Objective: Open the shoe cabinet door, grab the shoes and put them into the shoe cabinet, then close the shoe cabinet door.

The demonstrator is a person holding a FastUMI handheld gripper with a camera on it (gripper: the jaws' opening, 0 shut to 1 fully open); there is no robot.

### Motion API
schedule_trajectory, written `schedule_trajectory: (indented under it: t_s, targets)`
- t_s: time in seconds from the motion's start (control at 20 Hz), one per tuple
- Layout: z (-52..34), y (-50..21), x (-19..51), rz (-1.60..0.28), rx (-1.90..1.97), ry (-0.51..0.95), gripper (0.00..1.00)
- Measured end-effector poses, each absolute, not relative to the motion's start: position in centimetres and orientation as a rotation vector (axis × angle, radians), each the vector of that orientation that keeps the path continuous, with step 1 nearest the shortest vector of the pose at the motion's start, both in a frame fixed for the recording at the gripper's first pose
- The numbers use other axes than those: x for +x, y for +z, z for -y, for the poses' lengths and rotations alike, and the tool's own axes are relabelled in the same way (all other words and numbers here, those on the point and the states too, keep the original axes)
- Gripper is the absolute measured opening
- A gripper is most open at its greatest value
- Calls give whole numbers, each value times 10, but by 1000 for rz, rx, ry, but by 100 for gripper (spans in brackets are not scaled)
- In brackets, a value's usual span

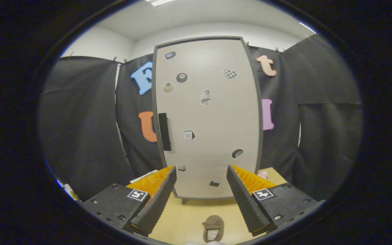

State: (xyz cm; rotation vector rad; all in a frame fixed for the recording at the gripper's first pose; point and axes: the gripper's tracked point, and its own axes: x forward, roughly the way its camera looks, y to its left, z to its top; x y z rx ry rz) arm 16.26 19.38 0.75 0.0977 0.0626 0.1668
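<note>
The shoe cabinet [213, 115] stands upright straight ahead of you, its back to the black cloth wall [80, 129] of the booth. Its door [223, 102] is closed and faces you, pale with a dark frame all round. The cabinet rests on a light wooden table [189, 214], which runs from its foot toward you and under the tool.

Your gripper [201, 197] is held level and released: the two fingers stand wide apart with nothing between them but bare tabletop and the lower part of the door beyond. Neither finger touches the cabinet or the shoe.

A dark vertical handle [164, 131] sits on the door's left side, about halfway up, well above and beyond the left finger.

One shoe [212, 227] lies on the table close to you, between the two fingers and nearer than their tips, toe pointing toward the cabinet. It is brownish with a pale inside, and its near end is cut off from sight. It lies apart from the cabinet, with open table between them.

A small pink object [262, 175] peeks out just behind the right finger, beside the cabinet's right lower corner; you cannot tell what it is.

Several small stickers [181, 77] are scattered over the door, too small to make out in detail.
</note>
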Motion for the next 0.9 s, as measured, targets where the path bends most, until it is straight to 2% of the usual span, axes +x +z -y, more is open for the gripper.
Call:
schedule_trajectory:
  t_s: [0.3, 0.65, 0.75, 0.9]
  targets:
    - [-279, 38, 253, -33, 68, 257, 97]
    - [-311, 48, 333, -40, 65, 214, 94]
    - [-314, 45, 343, -64, 101, 216, 87]
    - [-319, 42, 352, -87, 110, 211, 70]
